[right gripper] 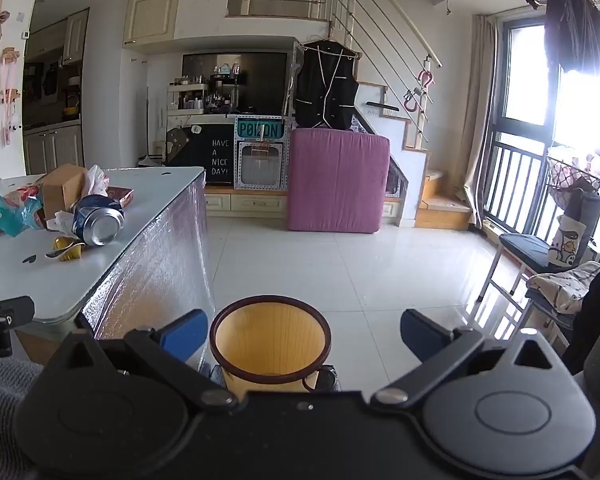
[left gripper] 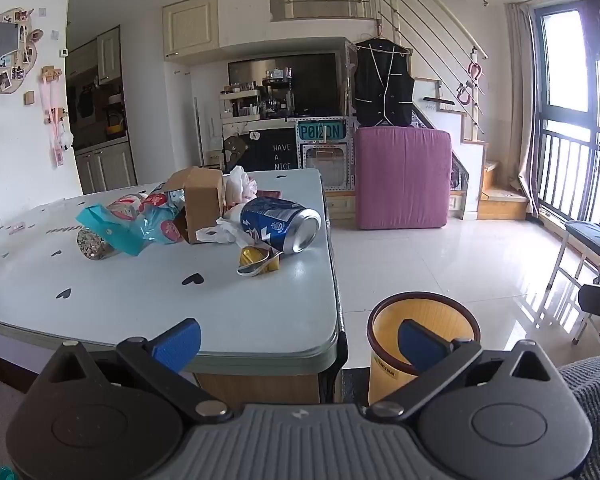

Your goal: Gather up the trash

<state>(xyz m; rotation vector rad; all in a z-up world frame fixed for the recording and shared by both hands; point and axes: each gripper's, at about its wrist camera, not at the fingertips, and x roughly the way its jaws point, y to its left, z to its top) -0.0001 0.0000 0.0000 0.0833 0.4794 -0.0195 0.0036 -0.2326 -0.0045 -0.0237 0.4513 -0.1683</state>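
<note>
Blue-padded left gripper and right gripper are both standing wide apart, nothing between the pads. Trash is lying clustered on the pale table: blue can on its side, cardboard box, teal wrapper. Yellow bin is sitting on the floor beside the table.

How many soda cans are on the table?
1. The blue can lies on its side near the table's right edge, beside the cardboard box. Another could be hidden behind the trash pile.
</note>
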